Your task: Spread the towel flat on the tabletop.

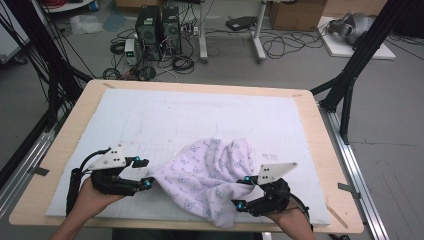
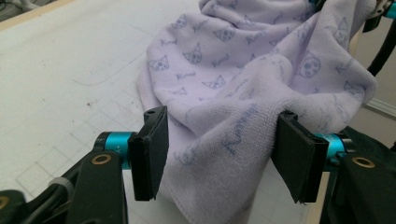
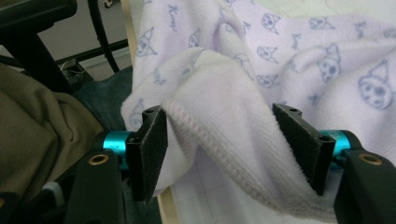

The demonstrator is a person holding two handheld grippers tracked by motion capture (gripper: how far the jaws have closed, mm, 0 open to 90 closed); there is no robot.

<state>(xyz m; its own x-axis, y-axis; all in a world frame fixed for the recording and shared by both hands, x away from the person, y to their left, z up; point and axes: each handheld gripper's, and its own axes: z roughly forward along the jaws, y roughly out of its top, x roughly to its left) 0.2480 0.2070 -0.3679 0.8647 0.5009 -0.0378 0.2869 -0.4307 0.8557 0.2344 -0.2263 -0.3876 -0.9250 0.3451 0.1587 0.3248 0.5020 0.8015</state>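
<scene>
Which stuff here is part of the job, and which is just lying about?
In play:
- lilac cat-print towel, crumpled at the near edge of the table
- left tool, jaws open around a towel fold
- right tool, jaws open around the hemmed edge
- white gridded mat under it

Lying about:
- computer towers on the floor
- cardboard box
- floor cables

A towel [image 1: 207, 175] is bunched on a mat [image 1: 200, 110] covering the bench [image 1: 320, 145], toward the near edge and right of centre, with its near corner draped over that edge. The left gripper [image 1: 142, 173] is placed at the towel's left edge, the right gripper [image 1: 244, 192] at its near right. On the floor behind the bench, two computer towers [image 1: 157, 27] are set side by side among cables, with a cardboard box [image 1: 295, 14] farther right.
</scene>
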